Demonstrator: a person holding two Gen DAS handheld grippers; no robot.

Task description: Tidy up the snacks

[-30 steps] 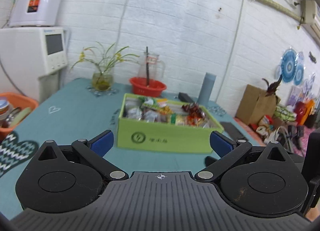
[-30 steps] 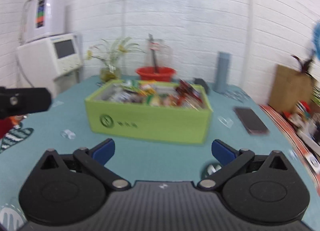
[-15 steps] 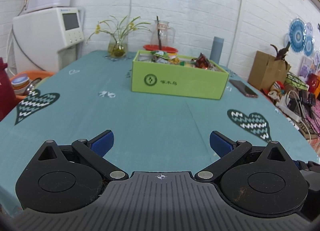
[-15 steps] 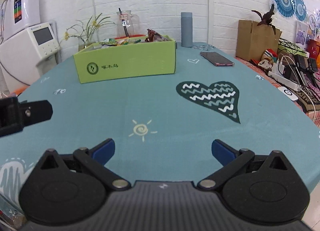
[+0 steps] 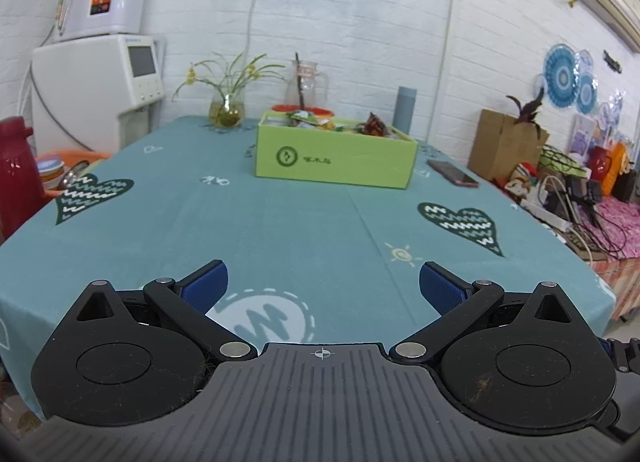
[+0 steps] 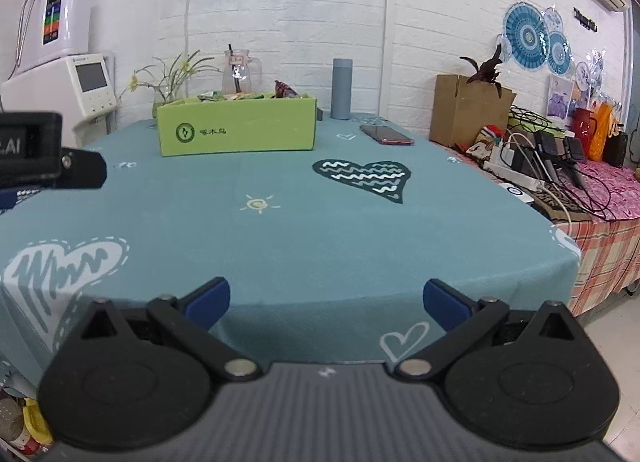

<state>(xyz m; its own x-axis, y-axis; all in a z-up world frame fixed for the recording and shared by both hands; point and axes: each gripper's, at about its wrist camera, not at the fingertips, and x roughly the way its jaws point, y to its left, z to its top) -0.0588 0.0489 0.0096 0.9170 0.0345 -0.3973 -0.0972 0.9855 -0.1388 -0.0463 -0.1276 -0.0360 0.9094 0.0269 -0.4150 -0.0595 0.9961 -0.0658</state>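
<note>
A green cardboard box (image 5: 334,156) (image 6: 236,128) stands at the far side of the teal table (image 5: 280,230) (image 6: 304,230). Several snack packets (image 5: 344,124) (image 6: 244,95) stick up above its rim. My left gripper (image 5: 323,288) hovers open over the table's near edge, far from the box, with nothing between its blue pads. My right gripper (image 6: 326,300) is open too, just off the near edge, and holds nothing. Part of the left gripper's body (image 6: 44,152) shows at the left of the right wrist view.
A phone (image 5: 452,179) (image 6: 386,134) lies right of the box. Behind it stand a grey bottle (image 6: 342,88), a glass jug (image 5: 306,84) and a plant vase (image 5: 226,110). A red flask (image 5: 18,174) and white dispenser (image 5: 96,74) are left; cables and bags (image 6: 560,158) clutter the right.
Both grippers have pulled back from right in front of the box to the table's near edge, so the box now looks small and far. Both stay open and empty.
</note>
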